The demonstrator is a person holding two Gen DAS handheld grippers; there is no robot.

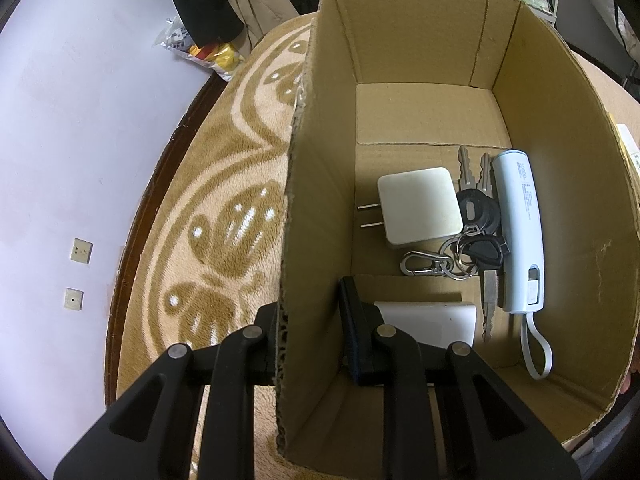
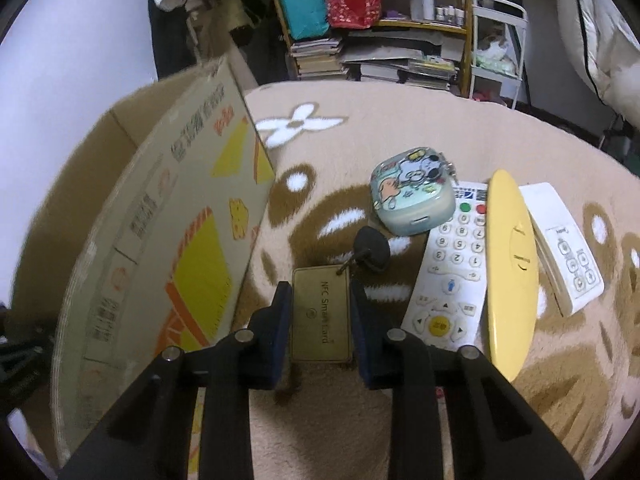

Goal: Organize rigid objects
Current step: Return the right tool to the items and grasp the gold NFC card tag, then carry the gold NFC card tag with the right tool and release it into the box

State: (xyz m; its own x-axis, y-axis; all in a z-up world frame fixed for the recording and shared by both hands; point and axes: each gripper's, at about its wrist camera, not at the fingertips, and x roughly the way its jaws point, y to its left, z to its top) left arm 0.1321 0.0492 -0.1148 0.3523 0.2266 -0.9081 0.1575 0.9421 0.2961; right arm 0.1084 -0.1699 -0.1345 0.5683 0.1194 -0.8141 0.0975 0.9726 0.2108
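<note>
Left claw [image 1: 310, 330] clamps the box wall [image 1: 316, 200]; right claw [image 2: 320, 320] clamps the gold card [image 2: 320, 316].

The right gripper [image 2: 320, 320] has its jaws on either side of a gold NFC card [image 2: 321, 314] lying on the patterned rug [image 2: 360, 128]. A black key fob [image 2: 372, 249] hangs from the card's far corner. The printed cardboard box [image 2: 168, 240] stands left; a white remote [image 2: 452, 268] lies right.
</note>
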